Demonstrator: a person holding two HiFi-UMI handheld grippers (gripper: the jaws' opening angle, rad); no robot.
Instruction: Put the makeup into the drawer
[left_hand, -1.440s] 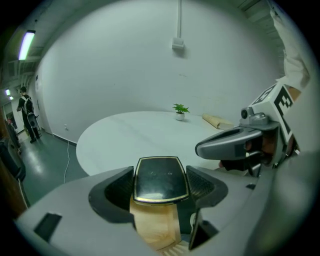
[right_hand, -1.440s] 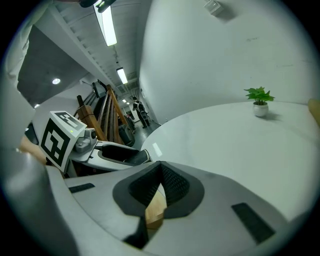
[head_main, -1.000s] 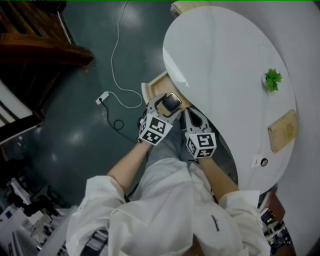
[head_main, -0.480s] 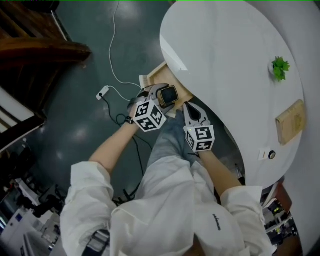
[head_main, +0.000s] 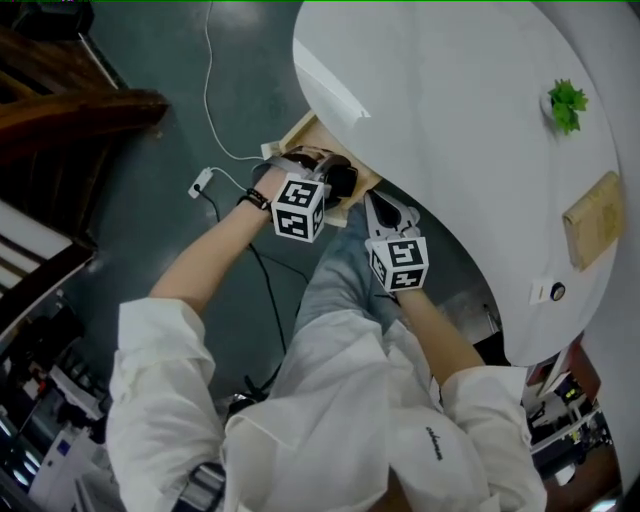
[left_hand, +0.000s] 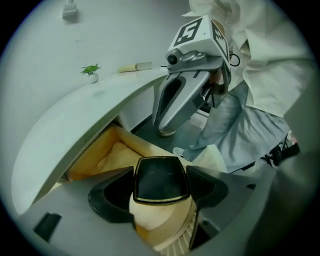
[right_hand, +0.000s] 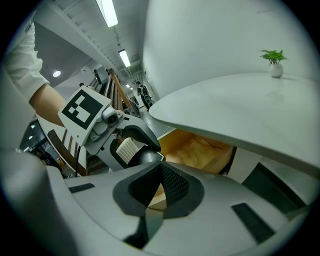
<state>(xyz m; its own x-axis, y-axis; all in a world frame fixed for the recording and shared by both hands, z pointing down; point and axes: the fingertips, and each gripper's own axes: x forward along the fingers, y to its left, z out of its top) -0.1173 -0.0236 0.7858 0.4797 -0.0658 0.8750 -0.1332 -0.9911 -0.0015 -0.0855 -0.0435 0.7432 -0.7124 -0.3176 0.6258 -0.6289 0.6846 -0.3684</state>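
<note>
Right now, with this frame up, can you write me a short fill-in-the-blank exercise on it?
1. The makeup compact is clamped in the ___ claw.
2. The right claw is ___, with nothing in it.
3. The wooden drawer under the white table stands ___.
Missing words: left; shut; open.

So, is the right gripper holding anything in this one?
No, the right gripper is closed on nothing; the makeup compact sits in the left gripper, at the open drawer.
</note>
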